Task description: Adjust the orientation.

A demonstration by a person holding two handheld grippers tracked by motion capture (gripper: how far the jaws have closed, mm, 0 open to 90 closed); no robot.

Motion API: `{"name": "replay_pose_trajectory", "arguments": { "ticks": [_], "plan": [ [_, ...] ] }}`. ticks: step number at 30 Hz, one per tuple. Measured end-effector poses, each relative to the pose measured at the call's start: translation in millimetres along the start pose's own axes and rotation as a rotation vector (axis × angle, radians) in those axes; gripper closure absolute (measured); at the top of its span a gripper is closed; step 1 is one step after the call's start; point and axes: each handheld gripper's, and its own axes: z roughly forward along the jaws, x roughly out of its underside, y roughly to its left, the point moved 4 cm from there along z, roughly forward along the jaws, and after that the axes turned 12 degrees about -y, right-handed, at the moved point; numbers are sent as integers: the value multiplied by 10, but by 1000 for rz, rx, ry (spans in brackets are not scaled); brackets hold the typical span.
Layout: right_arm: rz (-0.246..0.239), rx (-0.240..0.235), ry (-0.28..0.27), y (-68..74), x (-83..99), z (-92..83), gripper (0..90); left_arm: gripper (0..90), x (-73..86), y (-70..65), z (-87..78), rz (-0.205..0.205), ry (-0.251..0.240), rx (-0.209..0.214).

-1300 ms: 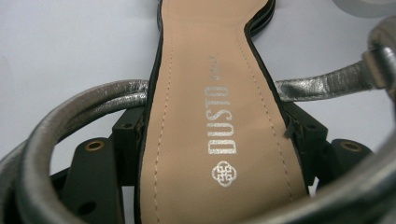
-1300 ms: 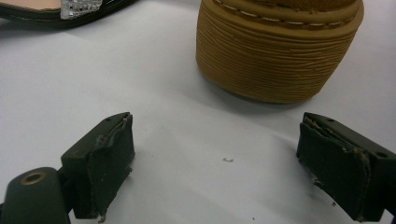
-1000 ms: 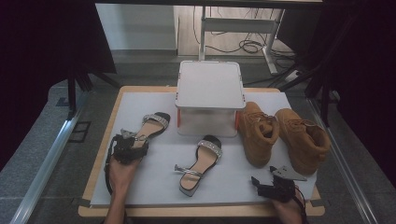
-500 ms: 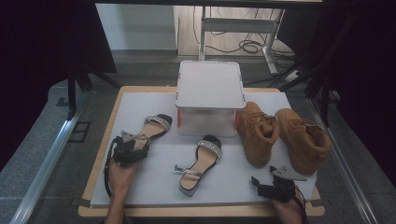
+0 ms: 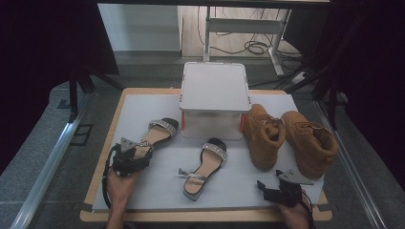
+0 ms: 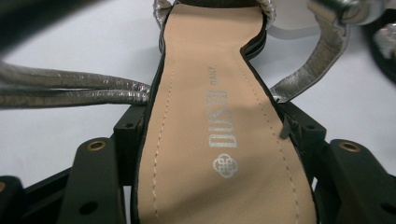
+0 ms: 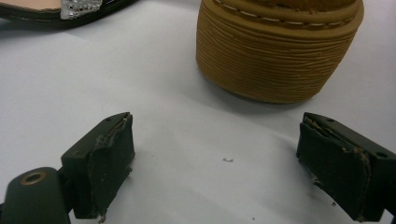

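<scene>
Since a second ago my left gripper [image 5: 143, 153] has slid forward, toward twelve o'clock, onto the heel of the left sandal [image 5: 157, 133]; before, it sat just short of that heel. Now its jaws stand on either side of the tan insole, pinching the sandal's sole edges, as the left gripper view [image 6: 219, 135] shows, with the silver straps [image 6: 70, 86] trailing off at nine o'clock. My right gripper [image 5: 267, 188] has not moved; its jaws stay spread wide over bare white mat [image 7: 201, 140], touching nothing, with the ribbed heel of a boot [image 7: 275, 51] ahead at one o'clock. Nothing else on the desk [image 5: 119, 105] has shifted.

Counting from the left: two sandals, the one I hold at about nine o'clock on the mat and the second sandal [image 5: 203, 164] near the middle, toward six o'clock, lying free. One white lidded box [image 5: 215, 88] sits at twelve o'clock. Two tan boots stand at three o'clock, the near boot [image 5: 265, 136] just beside the box and the far boot [image 5: 310, 140] beside it. Two grippers, one in each of my hands.
</scene>
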Motion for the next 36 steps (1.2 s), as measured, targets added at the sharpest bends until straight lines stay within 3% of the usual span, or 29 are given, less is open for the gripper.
{"name": "replay_pose_trajectory", "arguments": {
  "ticks": [8,16,22,36],
  "plan": [
    [0,0,0,0,0,0,110,389,0,-107,-193,3,-24,44],
    [-2,0,-1,-1,0,1,109,389,-75,-273,-238,23,-40,87],
    [1,1,0,0,0,0,110,390,-165,-444,-141,37,-55,126],
    [1,-1,0,-1,0,-1,111,390,-316,-644,142,46,-70,147]
  ]
}}
